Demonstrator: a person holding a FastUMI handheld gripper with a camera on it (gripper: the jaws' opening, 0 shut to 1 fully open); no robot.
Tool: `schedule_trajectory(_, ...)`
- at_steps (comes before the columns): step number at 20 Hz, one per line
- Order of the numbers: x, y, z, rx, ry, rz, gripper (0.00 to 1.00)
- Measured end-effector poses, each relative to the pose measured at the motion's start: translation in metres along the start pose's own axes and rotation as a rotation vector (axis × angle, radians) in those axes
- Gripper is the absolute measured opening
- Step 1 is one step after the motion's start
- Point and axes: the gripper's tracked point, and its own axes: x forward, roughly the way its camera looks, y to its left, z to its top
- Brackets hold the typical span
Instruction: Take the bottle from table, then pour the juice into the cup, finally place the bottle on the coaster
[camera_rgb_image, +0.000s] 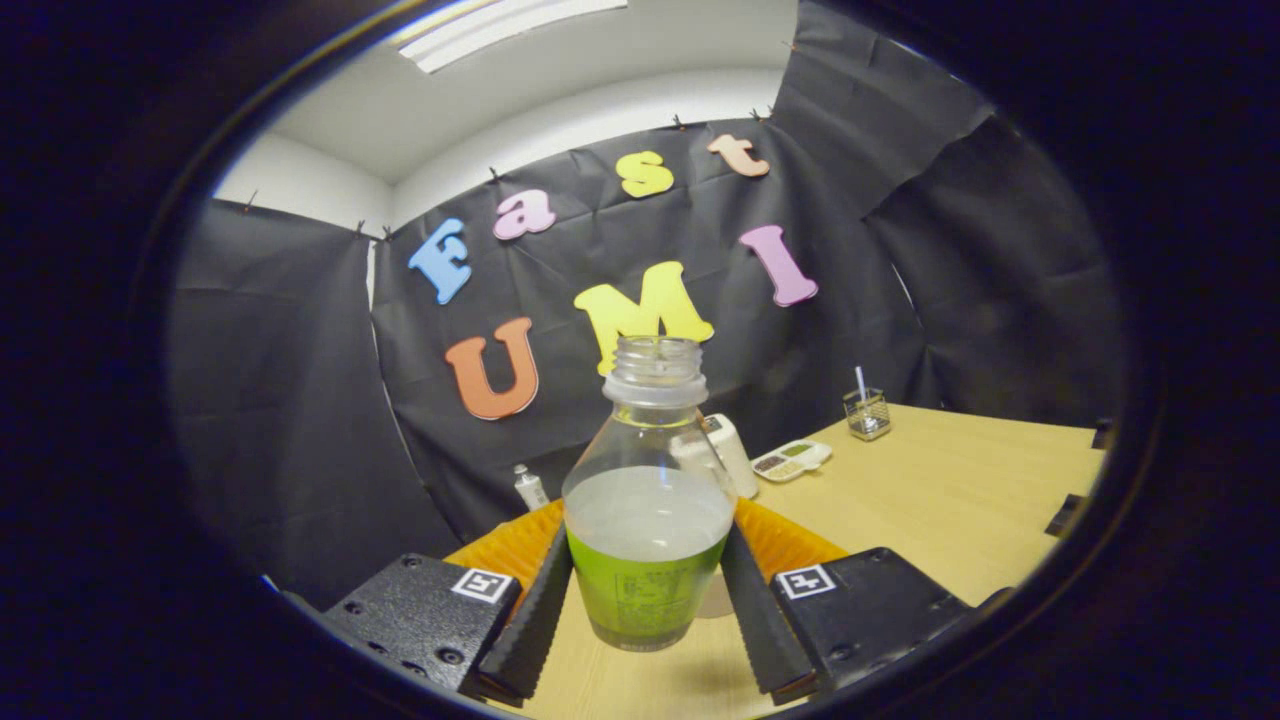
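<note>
Two fingers of the gripper (645, 620) are pressed against either side of the bottle (648, 500), which is clasped low on its labelled belly, presumably so that the open neck is kept clear for pouring. It is held upright, seemingly lifted just off the table (950, 500), and the juice sits level inside. An orange coaster (790, 540) is seen just beyond the fingers, behind the bottle. No cup can be made out with certainty.
</note>
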Motion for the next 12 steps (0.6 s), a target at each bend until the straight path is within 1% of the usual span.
schedule_trajectory(3,0.014,0.000,0.006,-0.086,-0.004,0.006,0.81)
schedule_trajectory(8,0.053,-0.003,0.000,-0.248,0.022,-0.027,0.83)
schedule_trajectory(10,0.072,-0.004,-0.004,-0.290,0.018,-0.041,0.83)
schedule_trajectory(12,0.093,-0.007,-0.018,-0.312,0.041,-0.043,0.83)
